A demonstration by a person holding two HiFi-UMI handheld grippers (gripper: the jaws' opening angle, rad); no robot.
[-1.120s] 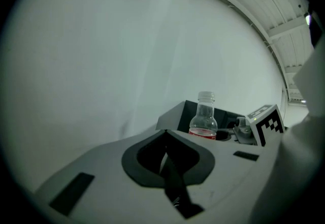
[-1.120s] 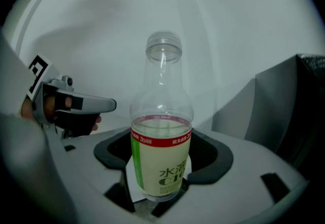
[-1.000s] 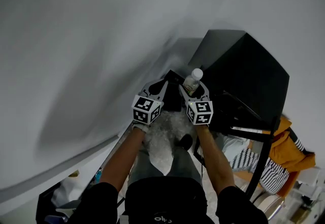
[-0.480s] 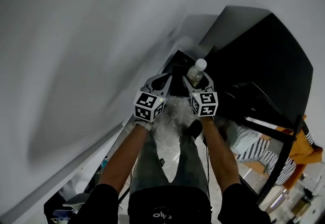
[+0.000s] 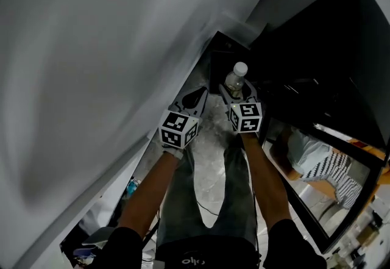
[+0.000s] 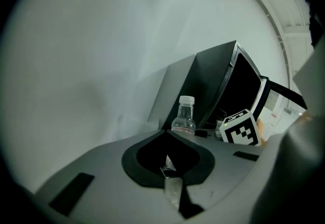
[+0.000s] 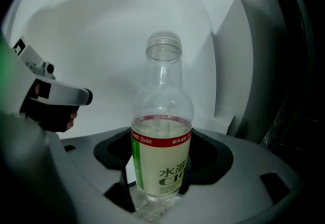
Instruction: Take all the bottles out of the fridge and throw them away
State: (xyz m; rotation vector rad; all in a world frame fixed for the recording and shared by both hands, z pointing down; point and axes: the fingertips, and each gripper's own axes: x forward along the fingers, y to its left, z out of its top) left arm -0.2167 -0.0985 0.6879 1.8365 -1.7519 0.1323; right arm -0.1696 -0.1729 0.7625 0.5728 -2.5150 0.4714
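Observation:
A clear plastic bottle (image 7: 161, 141) with a green-and-red label and pale liquid stands upright between the jaws of my right gripper (image 7: 160, 187), which is shut on its lower body. In the head view the bottle (image 5: 234, 80) rises above the right gripper (image 5: 234, 94), in front of a dark open bin (image 5: 219, 57) by the wall. My left gripper (image 5: 194, 98) hovers just to the left, its tips together and holding nothing. In the left gripper view its jaws (image 6: 166, 132) meet, with the bottle (image 6: 184, 116) behind them.
A white wall (image 5: 91, 48) fills the left side. The black fridge (image 5: 323, 36) stands at the right, and its glass door (image 5: 317, 158) reflects striped cloth. Underfoot is a marbled floor (image 5: 207, 170), with small clutter (image 5: 131, 187) along the wall at lower left.
Both grippers and the held bottle have moved forward, closer to the dark bin by the wall. The fridge now fills more of the right side.

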